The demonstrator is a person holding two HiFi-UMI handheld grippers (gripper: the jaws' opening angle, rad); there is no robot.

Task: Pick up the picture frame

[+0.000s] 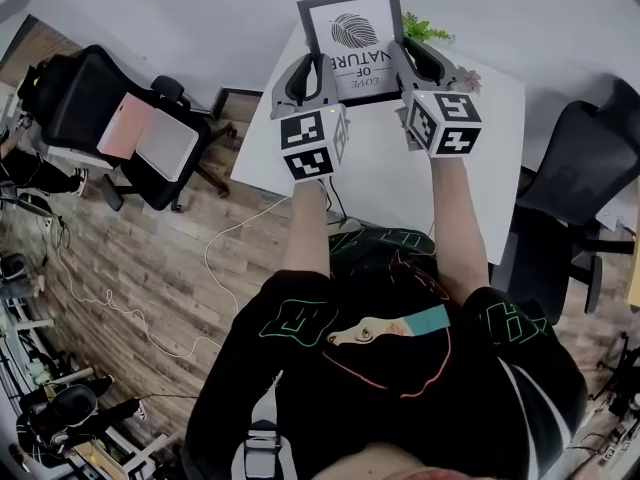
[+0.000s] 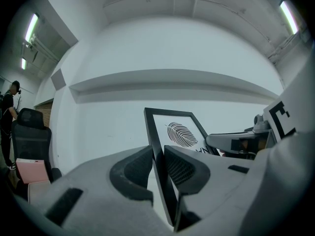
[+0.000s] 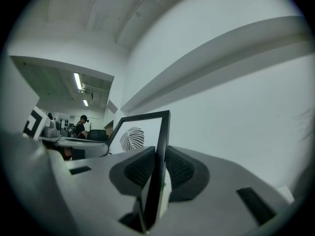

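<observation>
Frame (image 1: 352, 30) side edges in hand-held grippers (image 1: 308, 68) (image 1: 412, 60)

Table (image 1: 385, 183): white, centre of the scene.
Floor (image 1: 130, 258): wood planks.
Plant (image 1: 425, 30): green, at the table's far edge.
Left chair (image 1: 75, 93): black, left of the table; a pink board (image 1: 125, 128) and a white box (image 1: 168, 146) on its seat.
Right chair (image 1: 585, 163): black, right of the table.
Cable (image 1: 215, 253): white, on the floor near the table's left corner.

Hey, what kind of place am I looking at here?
Probably an office or lab workspace: a black swivel chair beside a white table, cables trailing over the plank floor, strip lights overhead.
</observation>
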